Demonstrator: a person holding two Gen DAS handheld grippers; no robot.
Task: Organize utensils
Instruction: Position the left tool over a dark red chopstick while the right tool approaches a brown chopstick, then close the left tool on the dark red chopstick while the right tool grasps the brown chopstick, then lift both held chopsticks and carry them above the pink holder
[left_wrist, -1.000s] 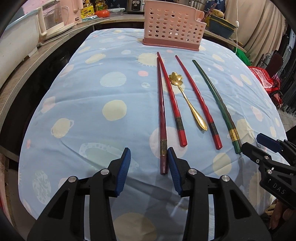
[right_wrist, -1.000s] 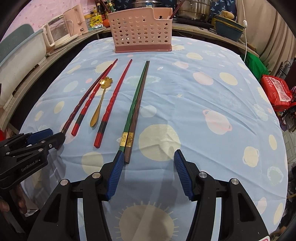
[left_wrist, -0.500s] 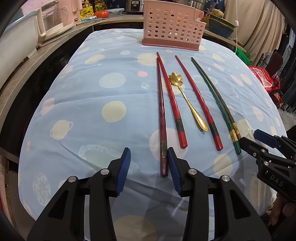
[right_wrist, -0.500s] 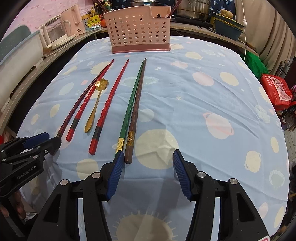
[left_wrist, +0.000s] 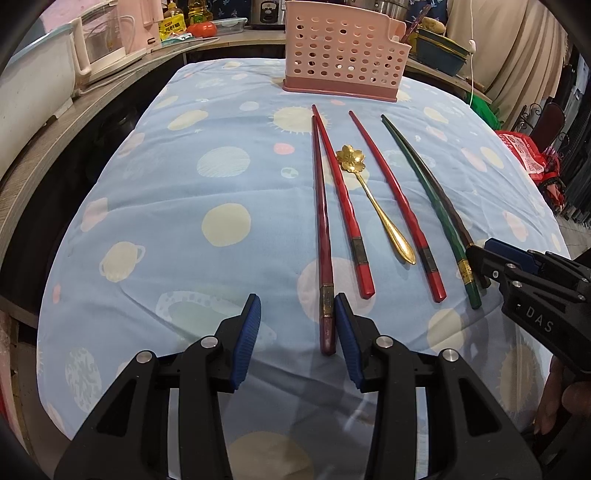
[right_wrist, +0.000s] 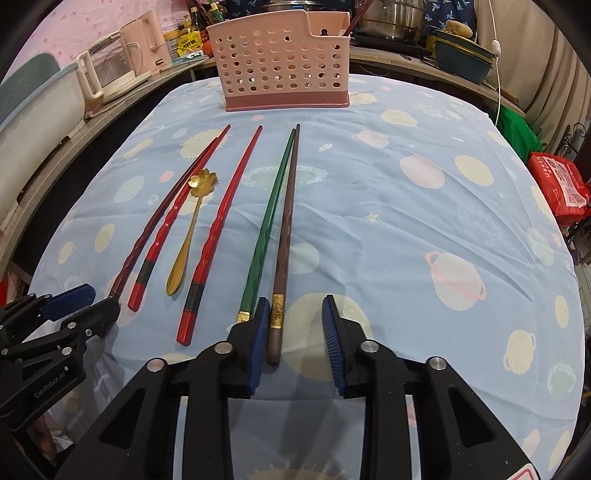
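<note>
Several chopsticks and a gold flower spoon (left_wrist: 373, 205) lie side by side on the blue cloth. My left gripper (left_wrist: 297, 332) is open, low over the cloth, with the butt of the dark red chopstick (left_wrist: 323, 236) between its pads, against the right one. My right gripper (right_wrist: 293, 330) is open with the butt of the brown chopstick (right_wrist: 284, 240) between its pads, beside the green chopstick (right_wrist: 264, 229). Two bright red chopsticks (left_wrist: 343, 199) (left_wrist: 397, 203) lie either side of the spoon. The pink perforated holder (left_wrist: 341, 51) stands at the far end.
The cloth-covered table (left_wrist: 184, 192) drops off at left and right. A counter with a kettle (right_wrist: 144, 40), bottles and pots runs behind the holder. A red bag (right_wrist: 557, 188) lies beyond the right edge. The right half of the cloth (right_wrist: 424, 206) holds no utensils.
Both grippers have moved forward and lower over the cloth. The brown chopstick's butt now lies between my right pads; it was outside them before. Nothing has been gripped.
</note>
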